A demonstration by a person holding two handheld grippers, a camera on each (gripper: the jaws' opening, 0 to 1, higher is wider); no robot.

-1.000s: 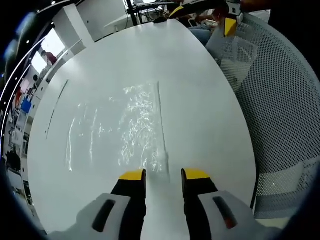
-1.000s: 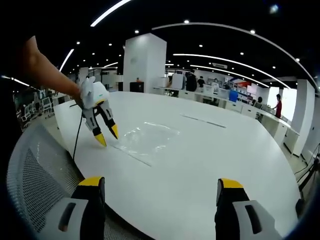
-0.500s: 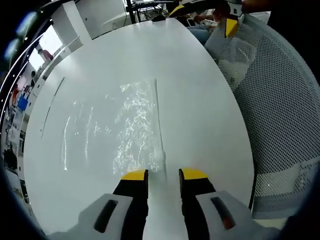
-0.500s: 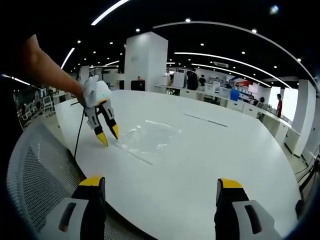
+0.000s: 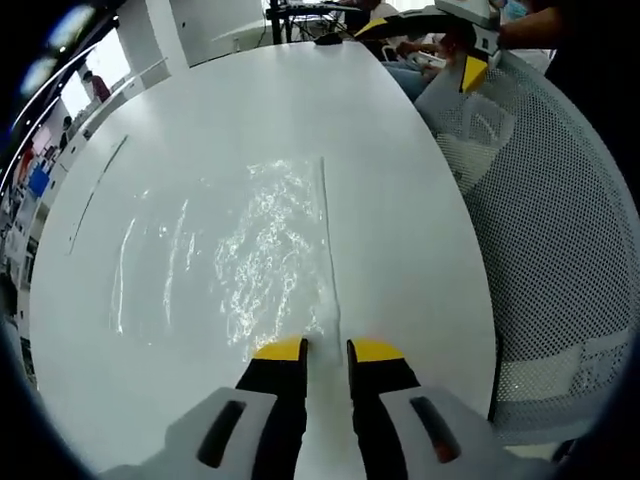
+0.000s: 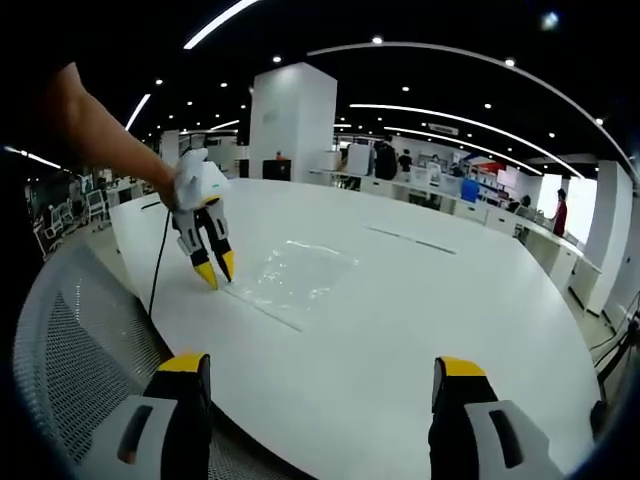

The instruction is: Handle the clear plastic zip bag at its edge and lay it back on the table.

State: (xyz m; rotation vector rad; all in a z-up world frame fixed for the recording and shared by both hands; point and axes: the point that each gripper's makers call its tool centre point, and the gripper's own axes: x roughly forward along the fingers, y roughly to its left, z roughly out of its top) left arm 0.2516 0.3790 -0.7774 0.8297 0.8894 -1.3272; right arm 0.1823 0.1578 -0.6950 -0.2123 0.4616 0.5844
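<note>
The clear plastic zip bag [image 5: 250, 250] lies flat on the white table [image 5: 260, 100], its zip edge running towards me. My left gripper [image 5: 327, 350] is low at the bag's near corner, its yellow-tipped jaws a narrow gap apart with the corner just in front of them. From the right gripper view, the left gripper [image 6: 216, 270] touches down at the bag's [image 6: 295, 275] left corner, held by a person's arm. My right gripper [image 6: 322, 365] hangs wide open over the table edge, holding nothing. The right gripper [image 5: 425, 45] also shows far off.
A grey mesh chair [image 5: 560, 210] stands against the table's edge, the same chair [image 6: 70, 330] lying below the left gripper. A cable [image 6: 155, 270] hangs from the left gripper. A white column [image 6: 290, 120] and desks with people stand behind the table [image 6: 420, 320].
My left gripper has moved down and forward to the bag's near corner, and its jaws have drawn closer together. The right gripper has stayed still and open.
</note>
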